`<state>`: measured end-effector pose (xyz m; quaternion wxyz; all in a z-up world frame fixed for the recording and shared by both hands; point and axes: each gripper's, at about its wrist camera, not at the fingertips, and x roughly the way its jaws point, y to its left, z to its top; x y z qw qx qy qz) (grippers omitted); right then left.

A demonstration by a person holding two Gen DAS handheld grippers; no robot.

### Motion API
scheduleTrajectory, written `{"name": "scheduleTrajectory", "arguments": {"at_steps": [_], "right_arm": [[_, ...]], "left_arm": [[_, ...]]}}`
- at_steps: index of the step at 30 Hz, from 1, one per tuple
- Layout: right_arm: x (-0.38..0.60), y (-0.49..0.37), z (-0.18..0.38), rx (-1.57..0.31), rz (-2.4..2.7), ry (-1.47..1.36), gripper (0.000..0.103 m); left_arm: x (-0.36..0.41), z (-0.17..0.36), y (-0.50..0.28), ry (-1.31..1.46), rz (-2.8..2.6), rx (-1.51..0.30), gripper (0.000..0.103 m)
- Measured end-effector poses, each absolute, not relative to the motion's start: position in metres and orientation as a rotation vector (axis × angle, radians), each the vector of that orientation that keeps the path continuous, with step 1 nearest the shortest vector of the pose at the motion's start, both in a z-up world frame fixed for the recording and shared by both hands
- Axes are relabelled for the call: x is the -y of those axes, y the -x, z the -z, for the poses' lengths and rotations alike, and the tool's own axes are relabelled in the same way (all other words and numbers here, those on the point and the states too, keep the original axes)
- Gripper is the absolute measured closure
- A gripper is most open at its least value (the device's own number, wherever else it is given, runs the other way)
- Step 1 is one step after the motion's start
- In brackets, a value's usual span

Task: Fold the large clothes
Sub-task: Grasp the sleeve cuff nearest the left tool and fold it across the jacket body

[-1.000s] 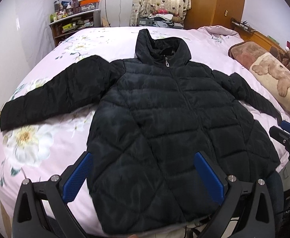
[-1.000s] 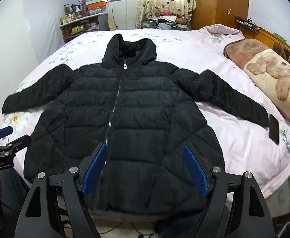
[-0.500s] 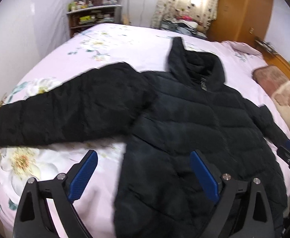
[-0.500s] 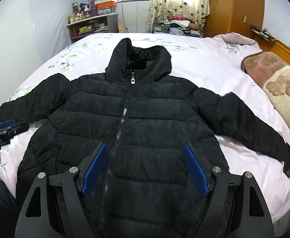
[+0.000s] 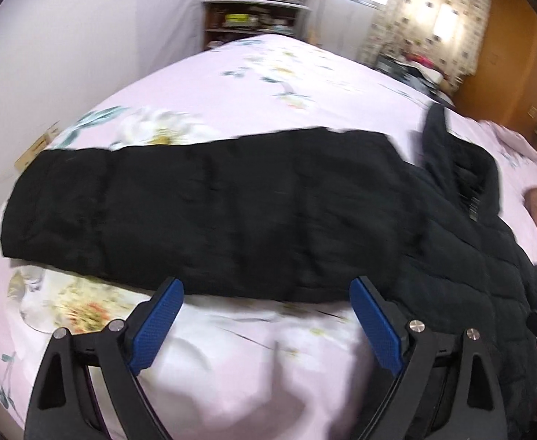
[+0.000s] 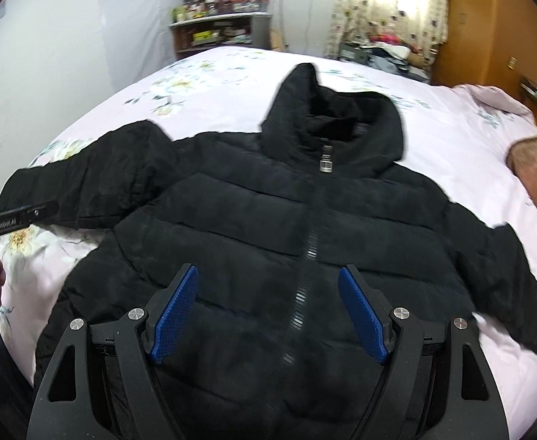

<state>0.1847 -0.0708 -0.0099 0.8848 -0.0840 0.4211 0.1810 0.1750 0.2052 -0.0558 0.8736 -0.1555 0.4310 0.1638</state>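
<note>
Left wrist view: left gripper (image 5: 265,286) jaws apart, empty, just narrowed slightly, nearing sleeve for fold. Right gripper (image 6: 268,275) apart, empty, over black quilted hooded jacket (image 6: 254,227) spread flat on floral pink bed (image 6: 232,73).

home bedroom: floral bed (image 6: 433,117), wardrobe (image 6: 488,25), cluttered shelf (image 6: 217,33).

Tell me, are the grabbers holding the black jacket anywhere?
No. Both the left gripper and the right gripper are open above the jacket, holding nothing.
</note>
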Motion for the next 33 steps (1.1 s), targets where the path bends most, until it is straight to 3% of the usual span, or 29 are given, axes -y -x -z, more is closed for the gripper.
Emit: {"name": "scheduleTrajectory", "arguments": {"at_steps": [7, 11, 21, 28, 30, 32, 33], "right_arm": [[0.038, -0.203, 0.026, -0.905, -0.425, 0.17, 0.025], [0.031, -0.213, 0.033, -0.921, -0.437, 0.186, 0.025], [0.035, -0.225, 0.042, -0.931, -0.444, 0.182, 0.025], [0.043, -0.221, 0.044, -0.943, -0.436, 0.166, 0.025], [0.047, -0.219, 0.043, -0.939, -0.428, 0.169, 0.025], [0.052, -0.218, 0.041, -0.938, -0.418, 0.171, 0.025], [0.054, -0.217, 0.041, -0.937, -0.411, 0.172, 0.025]], "left_arm": [[-0.271, 0.079, -0.159, 0.48, -0.484, -0.873, 0.017], [-0.299, 0.094, -0.149, 0.623, -0.51, -0.833, 0.033], [-0.309, 0.106, -0.113, 0.724, -0.591, -0.767, 0.036], [-0.337, 0.102, -0.139, 0.74, -0.621, -0.689, 0.032], [-0.341, 0.1, -0.145, 0.716, -0.638, -0.688, 0.04], [-0.341, 0.095, -0.146, 0.687, -0.656, -0.696, 0.077], [-0.341, 0.092, -0.146, 0.685, -0.646, -0.697, 0.081]]}}
